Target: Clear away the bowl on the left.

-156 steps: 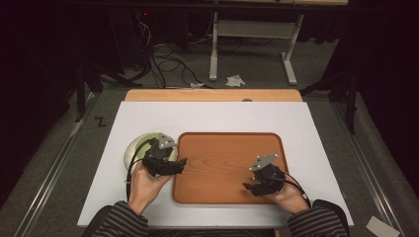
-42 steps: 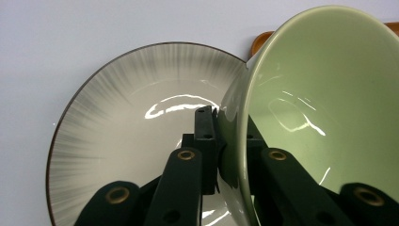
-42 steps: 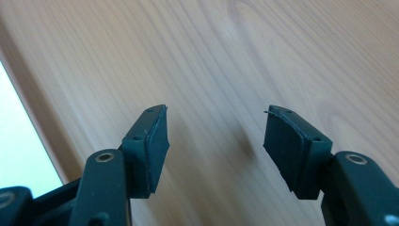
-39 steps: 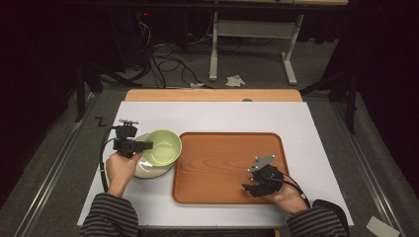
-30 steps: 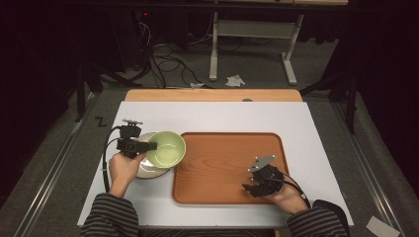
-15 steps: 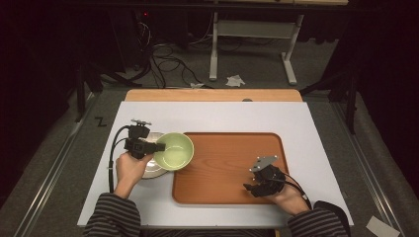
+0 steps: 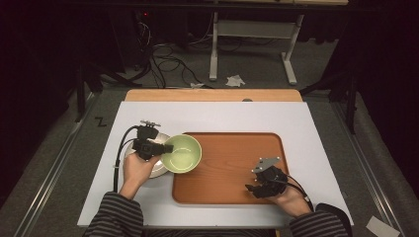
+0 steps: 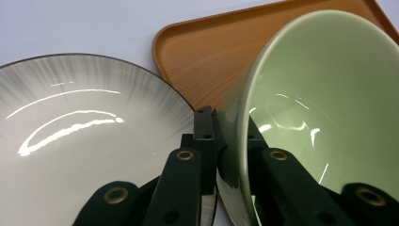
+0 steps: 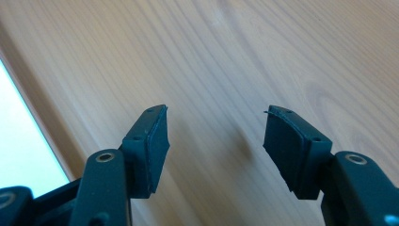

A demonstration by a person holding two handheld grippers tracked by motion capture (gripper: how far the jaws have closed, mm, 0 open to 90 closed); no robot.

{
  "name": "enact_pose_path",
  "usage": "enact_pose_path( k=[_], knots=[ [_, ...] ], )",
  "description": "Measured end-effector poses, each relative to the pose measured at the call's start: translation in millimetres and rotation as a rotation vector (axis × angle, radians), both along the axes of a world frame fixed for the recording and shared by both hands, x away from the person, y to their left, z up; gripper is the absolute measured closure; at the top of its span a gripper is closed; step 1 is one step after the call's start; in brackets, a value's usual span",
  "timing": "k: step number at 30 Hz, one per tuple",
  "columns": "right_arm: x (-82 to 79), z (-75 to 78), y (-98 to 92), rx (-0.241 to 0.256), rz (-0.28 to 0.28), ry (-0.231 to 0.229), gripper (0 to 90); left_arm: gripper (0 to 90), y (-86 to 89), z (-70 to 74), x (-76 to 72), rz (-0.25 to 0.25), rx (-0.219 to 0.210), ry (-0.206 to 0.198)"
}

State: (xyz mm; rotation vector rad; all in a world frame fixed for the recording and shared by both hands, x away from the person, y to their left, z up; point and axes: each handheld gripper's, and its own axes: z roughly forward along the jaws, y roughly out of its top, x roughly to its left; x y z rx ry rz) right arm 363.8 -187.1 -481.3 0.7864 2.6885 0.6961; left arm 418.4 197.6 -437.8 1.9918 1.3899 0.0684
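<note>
Bowl (image 7: 182,153), pale green and glazed, held at its near-left rim by the left gripper (image 7: 167,147), whose jaws are pinched on the rim wall, one inside and one outside. High view: the bowl straddles the left edge of the wooden tray (image 7: 232,170), its right part over the tray and its left part over the white plate (image 7: 159,169) that rests on the white table (image 7: 217,116) just left of the tray. The person's left hand (image 7: 136,168) grips the tool from below, with a black cable (image 7: 120,153) looping to its left.

Left gripper view: the bowl (image 8: 324,94) is tilted, its opening facing the camera's right, with the rim (image 8: 247,141) clamped between the two black jaws. The plate (image 8: 84,141), white with grey radial streaks toward its dark edge, lies at left below the jaws; the rounded corner of the tray (image 8: 211,61) lies beyond, between plate and bowl. Whether the bowl touches the plate or the tray cannot be told.

Right gripper (image 7: 254,185): held by the right hand (image 7: 286,197) over the near-right part of the tray, well apart from the bowl. Right gripper view: the right gripper (image 9: 214,141) has its jaws spread with nothing between them, above the bare wood grain of the tray (image 9: 235,56); a strip of white table (image 9: 23,141) shows at left.
</note>
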Motion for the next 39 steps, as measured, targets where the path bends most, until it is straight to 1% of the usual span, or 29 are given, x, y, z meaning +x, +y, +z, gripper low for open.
enact_pose_path(
  k=[4,8,11,16,19,24,25,27,28,31,33,39],
  knots=[
    [-0.8,0.4,-1.2,0.002,-0.005,-0.002,42.0,83.0,-3.7,0.1,-0.4,-0.016,0.001,0.003],
    [-0.8,0.3,-1.4,-0.001,-0.007,-0.001,42.0,83.0,-7.4,1.2,-1.7,-0.028,-0.011,-0.001],
    [-1.0,0.3,-2.0,-0.002,-0.010,-0.002,42.0,83.0,-11.9,1.3,-2.6,-0.053,-0.017,0.002],
    [-1.5,1.1,-3.4,0.002,-0.011,-0.006,42.0,82.9,-24.9,2.4,-5.4,-0.095,0.000,-0.005],
    [-2.0,1.1,-3.9,0.001,-0.016,-0.007,42.0,82.9,-31.2,1.3,-5.4,-0.112,-0.008,-0.002],
    [-3.9,0.9,-6.3,0.001,-0.029,-0.005,42.0,82.8,-37.7,-1.2,-2.6,-0.116,-0.016,0.005],
    [-4.4,1.2,-7.1,-0.005,-0.033,-0.003,42.0,82.7,-38.8,-1.6,-1.9,-0.120,-0.016,0.005],
    [-5.7,0.8,-7.5,0.001,-0.042,-0.002,42.0,82.5,-41.7,-2.8,-0.5,-0.124,-0.023,0.006],
    [-5.9,1.2,-8.5,-0.003,-0.038,-0.002,42.0,82.4,-43.8,-3.5,0.2,-0.127,-0.029,0.009],
    [-7.3,0.9,-10.2,0.002,-0.046,-0.008,41.9,82.4,-48.3,-4.8,1.5,-0.135,-0.033,0.013],
    [-8.6,1.3,-11.6,-0.004,-0.052,-0.002,42.0,82.4,-51.7,-5.8,2.5,-0.138,-0.034,0.015],
    [-11.5,1.7,-15.8,0.002,-0.068,-0.009,41.9,82.6,-57.8,-7.3,5.8,-0.164,-0.038,0.021]
  ],
)
